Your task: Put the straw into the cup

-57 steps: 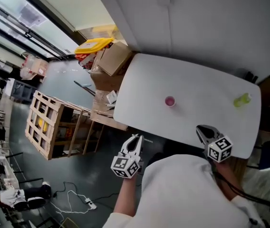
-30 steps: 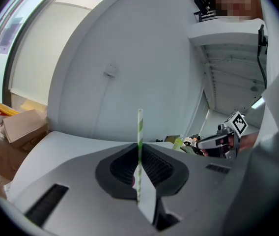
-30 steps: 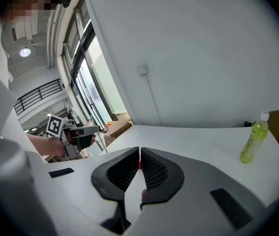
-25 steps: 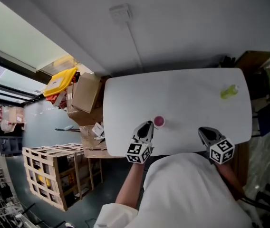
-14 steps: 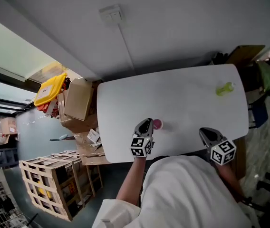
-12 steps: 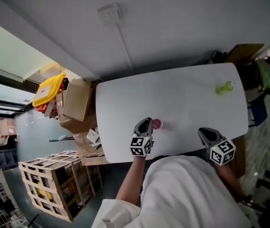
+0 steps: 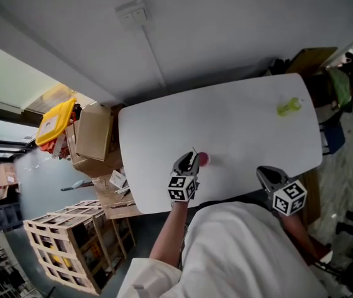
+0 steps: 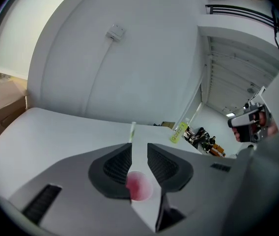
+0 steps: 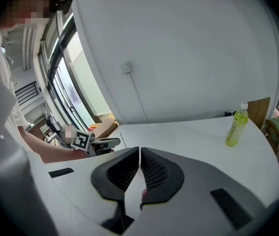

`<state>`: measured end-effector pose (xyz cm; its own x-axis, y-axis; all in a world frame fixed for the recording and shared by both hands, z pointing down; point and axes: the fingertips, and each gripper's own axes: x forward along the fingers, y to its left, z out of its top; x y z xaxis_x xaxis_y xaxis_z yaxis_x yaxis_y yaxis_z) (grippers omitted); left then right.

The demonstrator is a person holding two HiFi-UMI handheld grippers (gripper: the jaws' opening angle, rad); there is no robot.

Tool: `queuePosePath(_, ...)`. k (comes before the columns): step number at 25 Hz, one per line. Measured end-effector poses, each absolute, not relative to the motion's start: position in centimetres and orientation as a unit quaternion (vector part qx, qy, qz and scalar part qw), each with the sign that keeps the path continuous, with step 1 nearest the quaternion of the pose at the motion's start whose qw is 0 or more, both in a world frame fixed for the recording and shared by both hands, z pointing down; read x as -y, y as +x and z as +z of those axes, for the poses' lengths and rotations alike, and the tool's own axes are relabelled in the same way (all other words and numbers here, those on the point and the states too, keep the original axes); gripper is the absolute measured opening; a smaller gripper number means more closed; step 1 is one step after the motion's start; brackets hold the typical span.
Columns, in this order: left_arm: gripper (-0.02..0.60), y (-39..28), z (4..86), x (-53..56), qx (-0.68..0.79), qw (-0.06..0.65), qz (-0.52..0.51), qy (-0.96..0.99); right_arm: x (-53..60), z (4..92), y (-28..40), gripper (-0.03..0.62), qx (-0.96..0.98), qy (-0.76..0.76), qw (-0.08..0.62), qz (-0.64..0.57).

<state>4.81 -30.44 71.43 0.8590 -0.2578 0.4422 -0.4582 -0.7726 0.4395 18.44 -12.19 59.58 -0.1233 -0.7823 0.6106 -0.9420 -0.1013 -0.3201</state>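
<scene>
A small pink cup (image 7: 203, 159) stands on the white table (image 7: 238, 123) near its front edge. My left gripper (image 7: 189, 157) is right at the cup, on its left side. In the left gripper view the cup (image 8: 138, 186) shows low between the jaws of the left gripper (image 8: 139, 149), which are opening. A thin pale straw (image 8: 132, 132) stands up in the gap by the left pad, and the pads do not press it. Whether its lower end is inside the cup is hidden. My right gripper (image 7: 263, 171) (image 9: 139, 151) hovers at the table's front right, shut on nothing.
A yellow-green bottle (image 7: 288, 107) (image 9: 235, 124) stands at the table's far right. Cardboard boxes (image 7: 96, 132) and a wooden crate (image 7: 58, 247) sit on the floor left of the table. A chair with clothing (image 7: 341, 85) is beyond the right end.
My left gripper has moved from off the table's front edge up to the pink cup and come lower. The right gripper has stayed near the front right edge.
</scene>
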Motion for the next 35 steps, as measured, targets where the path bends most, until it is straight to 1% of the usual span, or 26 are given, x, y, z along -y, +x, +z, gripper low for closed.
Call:
queuePosePath(1, 0.105, 4.6, 71.4, 30.3, 0.191, 0.277, 0.182, 0.924, 12.1, 59.6, 18.3, 0.035, 0.659, 0.654, 0.109, 0.355)
queuePosePath(11, 0.103, 2.1, 71.0, 29.6, 0.183, 0.271, 0.188, 0.926, 12.3, 59.7, 15.7, 0.035, 0.663, 0.654, 0.099, 0.351)
queuePosePath(13, 0.091, 1.6, 70.9, 29.3, 0.181, 0.269, 0.189, 0.927, 12.3, 59.7, 15.2, 0.035, 0.663, 0.655, 0.098, 0.349)
queuePosePath(16, 0.053, 0.7, 70.4, 29.0, 0.18, 0.263, 0.189, 0.929, 12.1, 59.6, 14.4, 0.035, 0.663, 0.658, 0.097, 0.345)
queuePosePath(20, 0.025, -0.2, 70.1, 28.6, 0.178, 0.256, 0.19, 0.931, 11.3, 59.7, 13.4, 0.035, 0.658, 0.664, 0.092, 0.344)
queuePosePath(27, 0.003, -1.9, 69.8, 27.3, 0.187, 0.245, 0.202, 0.93, 9.9, 59.7, 12.7, 0.035, 0.661, 0.666, 0.081, 0.336)
queuePosePath(35, 0.002, -4.2, 67.4, 23.3, 0.203, 0.267, 0.182, 0.924, 9.1, 58.9, 12.3, 0.035, 0.693, 0.643, 0.069, 0.318)
